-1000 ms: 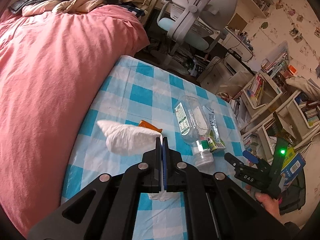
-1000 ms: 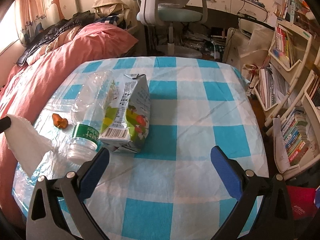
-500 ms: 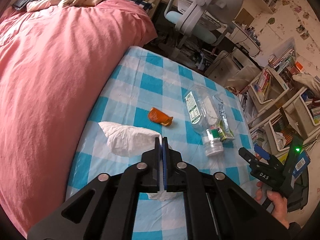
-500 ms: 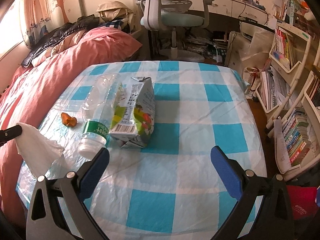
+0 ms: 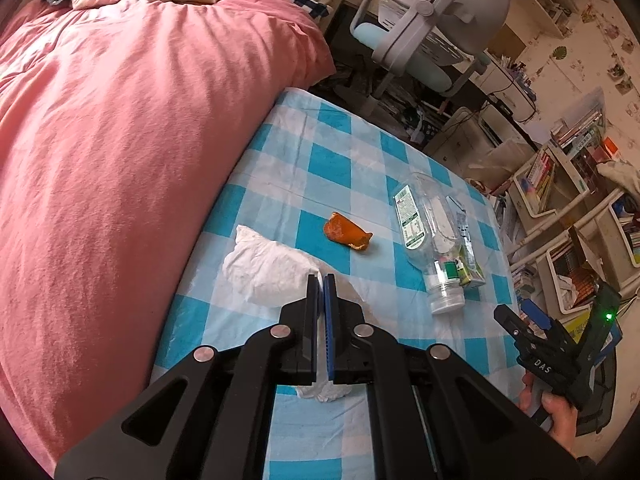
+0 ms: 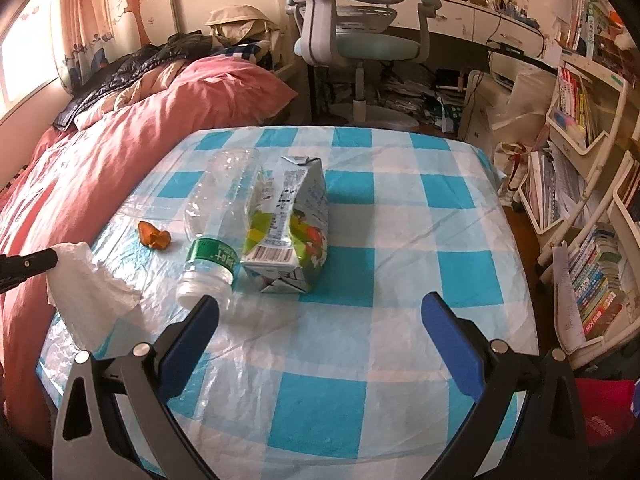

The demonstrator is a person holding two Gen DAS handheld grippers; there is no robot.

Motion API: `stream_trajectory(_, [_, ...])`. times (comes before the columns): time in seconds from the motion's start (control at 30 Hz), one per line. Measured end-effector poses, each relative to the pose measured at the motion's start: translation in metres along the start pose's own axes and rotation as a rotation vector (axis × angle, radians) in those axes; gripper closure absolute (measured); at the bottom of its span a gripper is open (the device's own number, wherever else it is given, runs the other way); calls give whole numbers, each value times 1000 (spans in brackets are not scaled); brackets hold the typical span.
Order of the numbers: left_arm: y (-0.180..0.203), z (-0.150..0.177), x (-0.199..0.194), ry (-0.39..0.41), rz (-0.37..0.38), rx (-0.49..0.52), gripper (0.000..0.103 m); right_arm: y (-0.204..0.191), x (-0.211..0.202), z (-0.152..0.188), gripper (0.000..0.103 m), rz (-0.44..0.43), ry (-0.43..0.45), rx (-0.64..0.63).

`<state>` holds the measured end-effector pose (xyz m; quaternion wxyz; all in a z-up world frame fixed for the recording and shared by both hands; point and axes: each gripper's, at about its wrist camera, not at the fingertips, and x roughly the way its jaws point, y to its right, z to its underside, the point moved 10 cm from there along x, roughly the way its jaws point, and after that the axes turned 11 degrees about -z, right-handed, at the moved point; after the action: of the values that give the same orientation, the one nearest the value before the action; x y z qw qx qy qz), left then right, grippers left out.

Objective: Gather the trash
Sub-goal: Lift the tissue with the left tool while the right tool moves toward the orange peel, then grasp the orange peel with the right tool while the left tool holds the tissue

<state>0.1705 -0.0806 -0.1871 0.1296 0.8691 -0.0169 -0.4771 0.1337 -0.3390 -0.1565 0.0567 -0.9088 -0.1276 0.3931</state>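
My left claw [image 5: 320, 280] — jaws pinching a crumpled white tissue [image 5: 272, 272] above the blue-checked tablecloth [image 6: 360, 208]. My right claw [image 6: 320, 308] — spread wide, empty. On the cloth: clear plastic bottle [image 6: 218, 216], touching a flattened juice carton [image 6: 290, 220]; orange peel scrap [image 6: 154, 236] nearby.

Home bedroom: pink-quilted bed [image 5: 120, 128], desk chair [image 6: 356, 28], crammed bookshelves [image 6: 580, 128], checked tablecloth [image 6: 400, 240].

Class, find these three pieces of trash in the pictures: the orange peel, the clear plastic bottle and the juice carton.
orange peel [image 5: 347, 232], left wrist view, middle of the peel.
clear plastic bottle [image 6: 212, 257], right wrist view, green label band.
juice carton [image 6: 294, 224], right wrist view, its printed top face.
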Motion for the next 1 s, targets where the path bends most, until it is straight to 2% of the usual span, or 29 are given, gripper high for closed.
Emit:
stream_trajectory(0.17, [-5, 1, 6, -12, -19, -12, 100, -7, -4, -3, 6, -16, 15, -29])
stream_trajectory(0.33, [-2, 3, 11, -19, -33, -4, 90, -17, -8, -7, 6, -49, 38, -41])
stream_trajectory(0.37, [-1, 5, 14, -25, -41, 2, 85, -22, -10, -9, 6, -59, 49, -52])
stream_trajectory(0.43, [1, 11, 21, -50, -62, 22, 66, -33, -13, -12, 6, -75, 68, -85])
stream_trajectory(0.47, [6, 18, 28, -77, -79, 51, 53, -42, -14, -15, 6, -82, 80, -118])
stream_trajectory(0.53, [13, 28, 38, -103, -118, 115, 51, -54, -15, -17, 6, -87, 94, -171])
stream_trajectory(0.57, [17, 33, 43, -115, -131, 147, 51, -63, -16, -18, 6, -89, 103, -207])
stream_trajectory(0.6, [22, 39, 48, -131, -140, 189, 60, -73, -18, -19, 6, -93, 115, -247])
stream_trajectory(0.63, [27, 43, 52, -143, -142, 225, 75, -80, -20, -19, 6, -97, 125, -276])
stream_trajectory(0.67, [29, 45, 53, -150, -144, 239, 99, -92, -24, -20, 6, -102, 146, -324])
stream_trajectory(0.7, [29, 43, 51, -139, -141, 238, 100, -98, -27, -21, 6, -109, 160, -349])
stream_trajectory(0.8, [17, 14, 25, -12, -145, 161, 101, -123, -32, -19, 6, -171, 192, -416])
stream_trajectory(0.87, [2, -14, -5, 106, -119, 61, 101, -138, -26, -17, 6, -203, 178, -443])
stream_trajectory(1.0, [-24, -44, -50, 266, -70, -88, 101, -177, 8, -13, 6, -248, 107, -506])
